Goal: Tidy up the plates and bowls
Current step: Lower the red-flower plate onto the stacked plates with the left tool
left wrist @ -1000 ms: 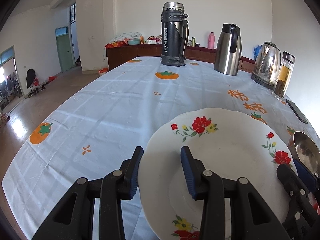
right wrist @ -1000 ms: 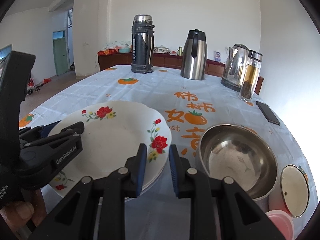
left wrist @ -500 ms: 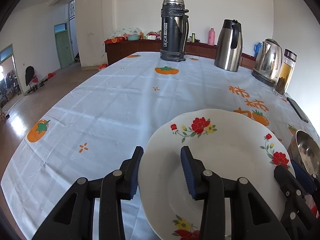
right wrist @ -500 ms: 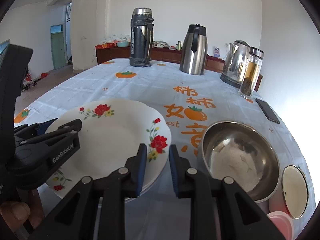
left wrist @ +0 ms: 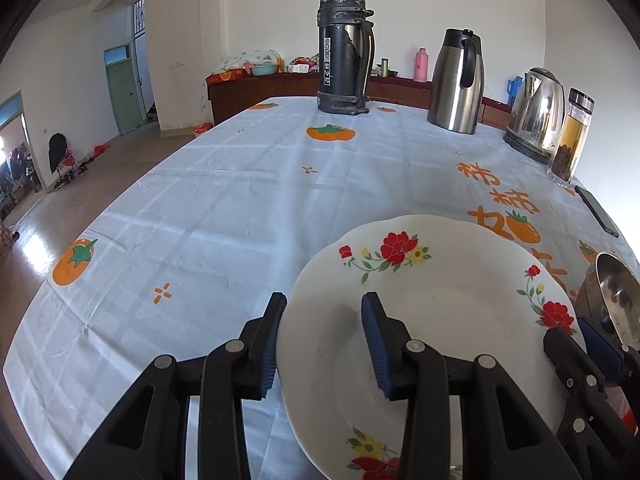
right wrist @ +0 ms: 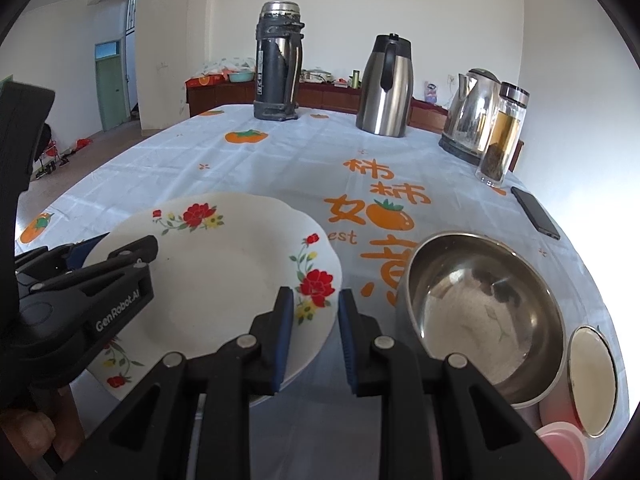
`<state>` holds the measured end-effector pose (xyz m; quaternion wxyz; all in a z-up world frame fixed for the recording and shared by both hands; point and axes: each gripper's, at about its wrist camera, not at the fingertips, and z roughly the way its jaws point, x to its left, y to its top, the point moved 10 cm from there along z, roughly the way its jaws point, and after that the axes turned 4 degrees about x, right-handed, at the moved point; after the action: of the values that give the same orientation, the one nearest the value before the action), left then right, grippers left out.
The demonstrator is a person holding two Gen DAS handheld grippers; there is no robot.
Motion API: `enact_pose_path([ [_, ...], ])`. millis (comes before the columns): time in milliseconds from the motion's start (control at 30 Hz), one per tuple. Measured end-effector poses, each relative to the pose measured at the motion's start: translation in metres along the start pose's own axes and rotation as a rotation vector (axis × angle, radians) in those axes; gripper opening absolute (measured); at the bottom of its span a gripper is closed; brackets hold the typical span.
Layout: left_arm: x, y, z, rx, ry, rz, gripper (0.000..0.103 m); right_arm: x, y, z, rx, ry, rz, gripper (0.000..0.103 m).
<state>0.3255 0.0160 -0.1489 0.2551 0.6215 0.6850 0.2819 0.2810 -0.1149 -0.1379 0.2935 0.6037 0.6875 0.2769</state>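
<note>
A white plate with red flowers (left wrist: 432, 304) (right wrist: 224, 272) is held above the tablecloth. My left gripper (left wrist: 322, 340) straddles the plate's left rim, one finger outside, one over the plate, jaws apart with a gap. My right gripper (right wrist: 316, 332) straddles the plate's right rim, jaws narrowly apart. It also shows in the left wrist view (left wrist: 580, 360). A steel bowl (right wrist: 484, 312) stands right of the plate, beside a small white bowl (right wrist: 592, 380) and a pink bowl (right wrist: 560, 444).
A dark thermos (left wrist: 346, 52), a steel carafe (left wrist: 456, 80), a kettle (left wrist: 534, 112) and a tea bottle (left wrist: 570, 140) stand at the table's far side. A phone (right wrist: 534, 212) lies at the right edge. The floor drops off at the left.
Both grippers and the plate have risen and drawn back slightly. The jaws keep the same opening.
</note>
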Motion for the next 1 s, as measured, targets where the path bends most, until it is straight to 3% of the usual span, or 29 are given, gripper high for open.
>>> enact_pose_path([
  [1000, 0.0023, -0.0058, -0.0012, 0.018, -0.031, -0.011, 0.043, 0.0039, -0.0031, 0.0018, 0.011, 0.01, -0.02, 0.026],
])
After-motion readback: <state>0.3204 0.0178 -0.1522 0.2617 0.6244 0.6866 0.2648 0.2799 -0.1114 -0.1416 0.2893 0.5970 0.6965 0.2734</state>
